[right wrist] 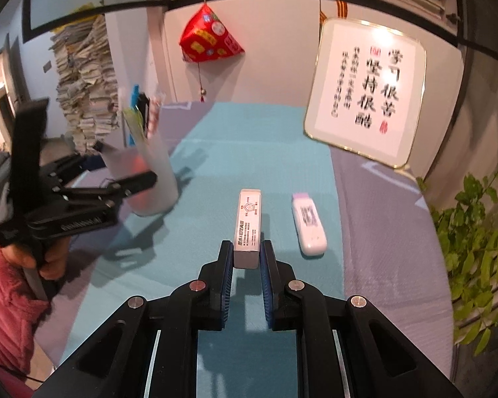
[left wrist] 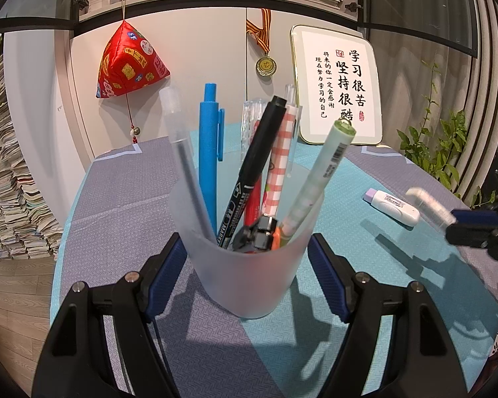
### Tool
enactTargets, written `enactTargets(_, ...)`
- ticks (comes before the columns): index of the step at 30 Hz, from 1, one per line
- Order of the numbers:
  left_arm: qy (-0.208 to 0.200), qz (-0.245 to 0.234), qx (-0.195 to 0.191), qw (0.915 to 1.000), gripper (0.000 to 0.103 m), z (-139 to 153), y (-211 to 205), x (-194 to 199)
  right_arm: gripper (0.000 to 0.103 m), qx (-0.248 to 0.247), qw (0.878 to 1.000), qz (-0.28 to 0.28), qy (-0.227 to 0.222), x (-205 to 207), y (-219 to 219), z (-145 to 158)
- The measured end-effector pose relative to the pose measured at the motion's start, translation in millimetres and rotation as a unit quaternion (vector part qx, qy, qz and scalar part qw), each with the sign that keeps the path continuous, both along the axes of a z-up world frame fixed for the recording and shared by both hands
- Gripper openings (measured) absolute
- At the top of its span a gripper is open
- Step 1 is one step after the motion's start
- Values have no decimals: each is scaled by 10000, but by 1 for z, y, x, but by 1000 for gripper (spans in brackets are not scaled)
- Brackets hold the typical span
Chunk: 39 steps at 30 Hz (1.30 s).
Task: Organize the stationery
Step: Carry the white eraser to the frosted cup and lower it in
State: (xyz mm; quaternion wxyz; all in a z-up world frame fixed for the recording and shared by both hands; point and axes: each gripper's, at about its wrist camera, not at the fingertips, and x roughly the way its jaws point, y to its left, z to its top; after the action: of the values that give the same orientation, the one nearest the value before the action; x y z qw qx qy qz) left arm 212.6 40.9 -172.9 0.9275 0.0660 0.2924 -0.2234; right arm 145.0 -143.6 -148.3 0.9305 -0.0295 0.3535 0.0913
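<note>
The right gripper (right wrist: 246,255) is clamped on the near end of a white eraser (right wrist: 248,222), whose long axis runs straight ahead along the fingers. The frosted pen cup (right wrist: 149,179) stands forward-left of it, bracketed by the open left gripper (left wrist: 249,262). A correction tape (right wrist: 308,229) lies just right on the counter (right wrist: 215,152).

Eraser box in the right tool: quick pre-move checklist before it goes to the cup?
1. Right tool shut on eraser box: ok.
2. Grip depth: only the near end is pinched: not ok.
3. Pen cup upright between the open left tool fingers: ok.
4. Left tool touching cup: cannot tell.
5. Free room in cup among pens: cannot tell.
6. Correction tape lies apart from the box: ok.
</note>
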Motion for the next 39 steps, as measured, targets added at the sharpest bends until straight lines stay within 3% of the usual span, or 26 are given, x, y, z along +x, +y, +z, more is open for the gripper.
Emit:
enactTargets(8, 0, 0, 3, 10000, 74, 0, 0, 0, 15, 388, 9952, 843, -322, -10, 18, 49)
enactTargets(12, 1, 0, 3, 10000, 74, 0, 0, 0, 15, 1003, 9814, 1633, -97, 3, 36, 73)
enactTargets(15, 2, -1, 1, 10000, 74, 0, 1, 0, 15, 1007, 9768, 1889, 5, 15, 53, 79)
enactTargets(21, 17, -3, -7, 10000, 74, -1, 1, 0, 15, 1095, 9717, 2009, 589, 48, 72, 68)
enactTargets(33, 28, -3, -5, 10000, 74, -1, 1, 1, 15, 1169, 9714, 1775, 1057, 67, 71, 55)
enactTargets(39, 29, -3, -4, 10000, 74, -1, 2, 0, 15, 1479, 9659, 1579, 1421, 83, 69, 47)
